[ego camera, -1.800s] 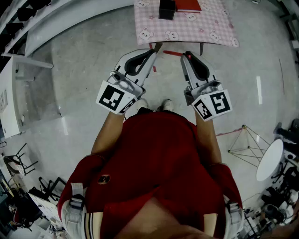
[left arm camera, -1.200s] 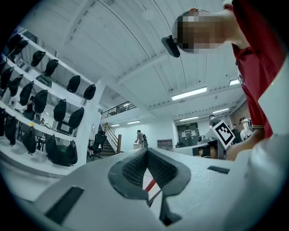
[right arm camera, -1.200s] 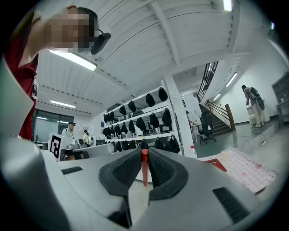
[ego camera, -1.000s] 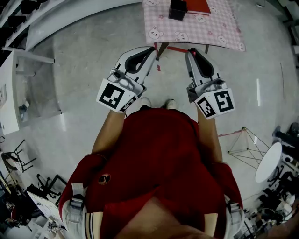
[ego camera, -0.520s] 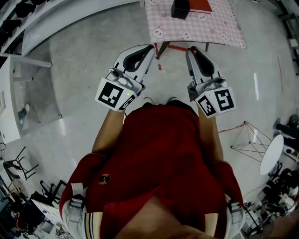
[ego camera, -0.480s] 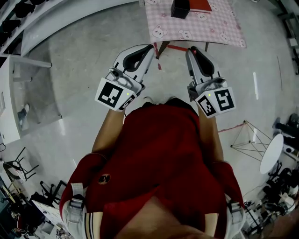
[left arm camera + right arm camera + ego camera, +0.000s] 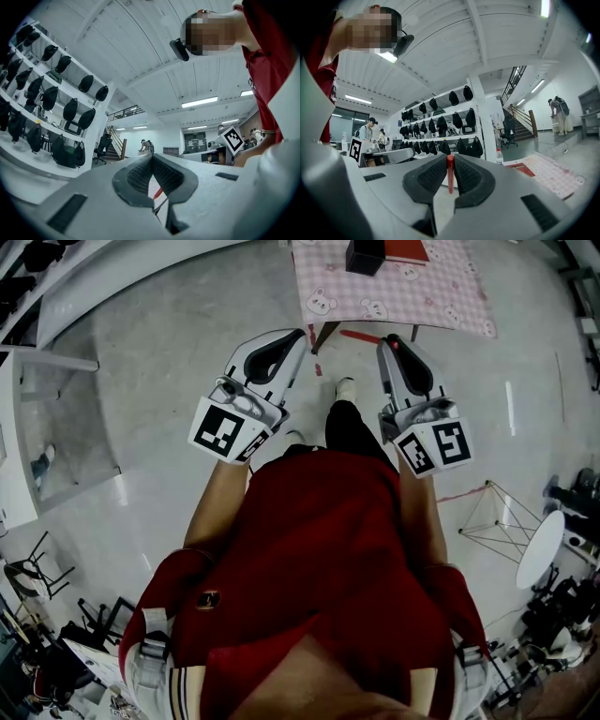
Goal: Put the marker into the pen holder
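Note:
A red marker (image 7: 450,172) stands upright between the pads of my right gripper (image 7: 450,161), which is shut on it; in the head view its red end (image 7: 394,342) peeks out at that gripper's (image 7: 393,339) tip. My left gripper (image 7: 302,335) is held level beside it, shut, with the pads (image 7: 140,174) meeting and nothing between them. Both point toward a table with a pink checked cloth (image 7: 412,296) at the top of the head view. A black pen holder (image 7: 366,255) stands on it next to a red book (image 7: 409,249). The grippers are short of the table's near edge.
The person's leg and white shoe (image 7: 344,388) show between the grippers. A round white table (image 7: 539,563) and a wire frame (image 7: 487,521) stand at the right, a white counter (image 7: 19,427) at the left. Shelves of black bags (image 7: 440,126) line the wall.
The person has stepped toward the table: a leg in dark trousers with a white shoe now swings forward between the grippers. Both grippers keep their hold and spacing.

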Demonstrator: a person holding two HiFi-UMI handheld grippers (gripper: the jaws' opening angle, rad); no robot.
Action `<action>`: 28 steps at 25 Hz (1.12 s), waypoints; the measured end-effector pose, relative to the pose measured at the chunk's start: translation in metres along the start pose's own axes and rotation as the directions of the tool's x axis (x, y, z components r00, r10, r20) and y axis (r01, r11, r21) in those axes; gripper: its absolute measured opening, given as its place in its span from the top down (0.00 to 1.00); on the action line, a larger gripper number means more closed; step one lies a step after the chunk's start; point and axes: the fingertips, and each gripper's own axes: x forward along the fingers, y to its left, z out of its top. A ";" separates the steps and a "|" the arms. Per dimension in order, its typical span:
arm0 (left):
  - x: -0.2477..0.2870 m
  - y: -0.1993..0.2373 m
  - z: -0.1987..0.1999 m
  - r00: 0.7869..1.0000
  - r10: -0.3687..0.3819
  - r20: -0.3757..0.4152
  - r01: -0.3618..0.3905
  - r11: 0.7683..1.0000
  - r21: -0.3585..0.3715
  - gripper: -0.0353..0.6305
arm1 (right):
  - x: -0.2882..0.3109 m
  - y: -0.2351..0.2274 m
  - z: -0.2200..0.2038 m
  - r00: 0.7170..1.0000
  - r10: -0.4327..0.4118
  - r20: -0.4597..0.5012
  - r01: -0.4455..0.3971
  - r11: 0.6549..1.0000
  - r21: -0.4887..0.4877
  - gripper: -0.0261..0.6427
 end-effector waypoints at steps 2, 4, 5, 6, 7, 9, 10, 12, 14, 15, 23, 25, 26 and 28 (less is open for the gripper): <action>0.009 0.002 -0.005 1.000 0.010 -0.013 -0.009 1.000 0.006 0.94 | 0.004 -0.012 -0.003 1.000 0.003 0.003 -0.003 1.000 0.005 0.89; 0.018 0.010 -0.010 0.999 0.023 -0.026 -0.023 1.000 0.013 0.94 | 0.013 -0.025 -0.005 1.000 0.008 0.008 -0.008 1.000 0.007 0.89; 0.023 0.015 -0.012 0.999 0.031 -0.032 -0.030 0.999 0.017 0.94 | 0.019 -0.032 -0.006 1.000 0.010 0.010 -0.010 1.000 0.006 0.89; 0.029 0.021 -0.013 0.999 0.037 -0.038 -0.036 0.999 0.020 0.94 | 0.025 -0.039 -0.007 1.000 0.011 0.012 -0.011 1.000 0.003 0.89; 0.037 0.026 -0.014 0.998 0.041 -0.042 -0.040 0.999 0.024 0.94 | 0.031 -0.047 -0.006 1.000 0.012 0.014 -0.012 1.000 -0.001 0.89; 0.057 0.036 -0.016 0.998 0.042 -0.051 -0.040 0.999 0.035 0.94 | 0.044 -0.065 -0.002 1.000 0.012 0.018 -0.011 1.000 -0.011 0.89; 0.068 0.041 -0.017 0.998 0.041 -0.055 -0.039 0.998 0.040 0.94 | 0.049 -0.074 -0.001 1.000 0.012 0.020 -0.011 1.000 -0.015 0.89; 0.089 0.051 -0.020 0.997 0.041 -0.064 -0.038 0.998 0.048 0.94 | 0.061 -0.092 0.000 1.000 0.013 0.018 -0.013 1.000 -0.024 0.89; 0.112 0.058 -0.022 0.997 0.040 -0.070 -0.036 0.998 0.055 0.94 | 0.069 -0.111 0.001 1.000 0.014 0.015 -0.014 0.999 -0.029 0.89; 0.123 0.060 -0.024 0.997 0.039 -0.072 -0.035 0.998 0.058 0.94 | 0.073 -0.122 0.001 1.000 0.014 0.014 -0.013 0.999 -0.031 0.89; 0.198 0.080 -0.035 0.993 0.065 -0.096 -0.058 0.996 0.071 0.94 | 0.103 -0.197 0.004 1.000 0.024 -0.002 -0.024 0.999 -0.040 0.89; 0.213 0.086 -0.038 0.992 0.077 -0.101 -0.070 0.995 0.073 0.94 | 0.111 -0.210 0.004 0.999 0.035 -0.008 -0.035 0.998 -0.050 0.89; 0.219 0.090 -0.039 0.991 0.083 -0.103 -0.076 0.994 0.074 0.94 | 0.116 -0.215 0.004 0.999 0.041 -0.011 -0.042 0.998 -0.052 0.89; 0.230 0.097 -0.041 0.989 0.095 -0.109 -0.087 0.993 0.076 0.94 | 0.125 -0.225 0.003 0.998 0.054 -0.016 -0.054 0.997 -0.050 0.89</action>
